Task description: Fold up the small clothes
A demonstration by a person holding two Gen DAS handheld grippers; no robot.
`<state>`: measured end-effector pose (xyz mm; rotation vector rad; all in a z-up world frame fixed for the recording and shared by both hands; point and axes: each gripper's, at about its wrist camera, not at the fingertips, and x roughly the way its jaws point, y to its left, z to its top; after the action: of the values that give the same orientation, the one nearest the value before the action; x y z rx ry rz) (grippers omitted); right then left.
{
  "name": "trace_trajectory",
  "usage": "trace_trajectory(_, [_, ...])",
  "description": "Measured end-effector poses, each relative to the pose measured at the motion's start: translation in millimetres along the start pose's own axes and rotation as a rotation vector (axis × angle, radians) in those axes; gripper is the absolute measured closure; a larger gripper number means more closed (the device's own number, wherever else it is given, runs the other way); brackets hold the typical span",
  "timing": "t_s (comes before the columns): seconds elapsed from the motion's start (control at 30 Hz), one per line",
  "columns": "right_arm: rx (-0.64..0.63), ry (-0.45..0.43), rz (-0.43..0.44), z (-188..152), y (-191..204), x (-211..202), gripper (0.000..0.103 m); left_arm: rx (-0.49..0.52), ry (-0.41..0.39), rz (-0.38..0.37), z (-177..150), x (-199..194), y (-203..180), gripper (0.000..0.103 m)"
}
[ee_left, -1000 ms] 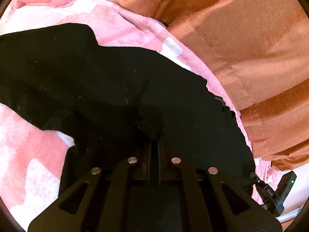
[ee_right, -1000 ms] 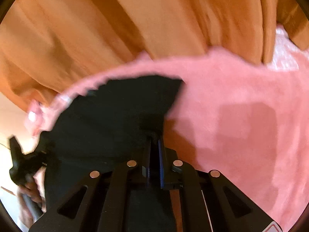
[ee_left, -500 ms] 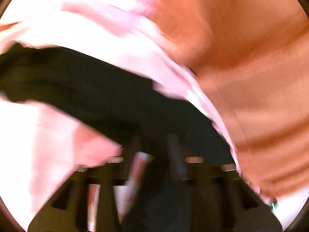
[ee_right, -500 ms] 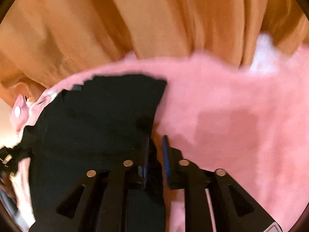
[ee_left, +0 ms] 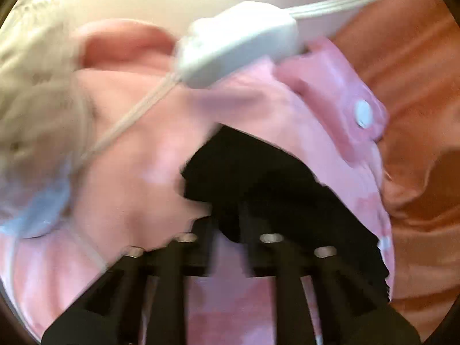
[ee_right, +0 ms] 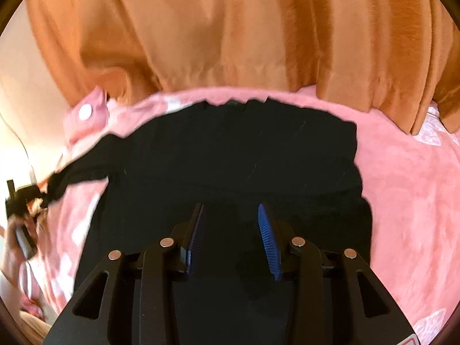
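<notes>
A black garment [ee_right: 244, 149] lies flat on the pink blanket [ee_right: 402, 187]. My right gripper [ee_right: 230, 207] hovers over its near part. Its jaws are opening, the blue pads [ee_right: 266, 235] stand apart, and nothing is between them. At the far left of the right wrist view my left gripper [ee_right: 20, 198] pulls a corner of the garment out into a taut strip. In the blurred left wrist view that gripper [ee_left: 230, 218] has its jaws closing on the black cloth [ee_left: 273, 178], which bunches at its fingertips.
An orange curtain [ee_right: 230, 28] hangs along the far edge of the blanket. A white box on a white cord [ee_left: 238, 43] lies beyond the garment's left end, beside a pink flap with a white snap [ee_left: 363, 113]. Beige fabric [ee_left: 28, 86] lies at the left.
Both grippers were shut on the garment. The left one let go, swung left and took hold of a corner. The right one opened, let go and drew back over the cloth.
</notes>
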<state>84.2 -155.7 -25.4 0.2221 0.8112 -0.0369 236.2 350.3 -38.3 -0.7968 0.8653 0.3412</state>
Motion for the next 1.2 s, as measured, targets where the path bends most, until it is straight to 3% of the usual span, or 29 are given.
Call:
trace_trajectory(0.1, [0.007, 0.011, -0.014, -3.5, 0.8, 4.9, 0.064, 0.137, -0.079, -0.037, -3.2, -13.9, -53.1, 0.096])
trace_trajectory(0.17, [0.026, 0.01, -0.009, -4.1, -2.0, 9.2, 0.064, 0.228, -0.139, -0.114, -15.6, -39.1, -98.4, 0.096])
trace_trajectory(0.27, [0.029, 0.002, -0.015, -6.1, -1.5, 8.7, 0.064, 0.407, -0.2, -0.297, -61.6, -85.2, -182.5, 0.096])
trace_trajectory(0.3, [0.038, 0.001, -0.012, -5.0, -3.6, 8.9, 0.064, 0.497, -0.199, -0.378, -90.6, -98.9, -217.5, 0.096])
trace_trajectory(0.37, [0.052, -0.004, -0.006, -4.6, -7.2, 8.0, 0.064, 0.608, -0.161, -0.471, -137.1, -103.0, -265.6, 0.091])
trace_trajectory(0.4, [0.057, -0.007, -0.008, -5.2, -9.3, 5.7, 0.059, 0.654, -0.106, -0.525, -169.7, -98.7, -284.1, 0.088])
trace_trajectory(0.47, [0.064, -0.01, -0.019, -3.9, -15.6, 4.8, 0.053, 0.707, 0.006, -0.56, -216.7, -78.4, -303.0, 0.032])
trace_trajectory(0.53, [0.073, -0.005, -0.044, -3.2, -29.9, 6.5, 0.052, 0.761, 0.064, -0.508, -260.7, -50.6, -306.0, 0.03])
trace_trajectory(0.6, [0.107, 0.018, -0.088, -2.5, -49.7, 10.8, 0.052, 0.793, 0.066, -0.457, -267.7, -33.6, -300.9, 0.03])
trace_trajectory(0.77, [0.24, 0.048, -0.052, 5.5, -94.6, 14.8, 0.051, 0.549, 0.125, -0.325, -200.8, -4.7, -239.3, 0.03])
trace_trajectory(0.9, [0.287, 0.059, 0.052, 19.7, -99.5, 31.2, 0.051, 0.309, 0.173, -0.268, -158.4, 9.1, -177.3, 0.03])
trace_trajectory(1.07, [0.291, 0.074, 0.131, 29.3, -81.7, 59.5, 0.051, 0.336, 0.167, -0.249, -139.9, 5.8, -156.1, 0.03])
trace_trajectory(1.2, [0.247, 0.116, 0.146, 33.7, -58.4, 89.5, 0.051, 0.354, 0.215, -0.242, -142.9, 4.7, -154.8, 0.031])
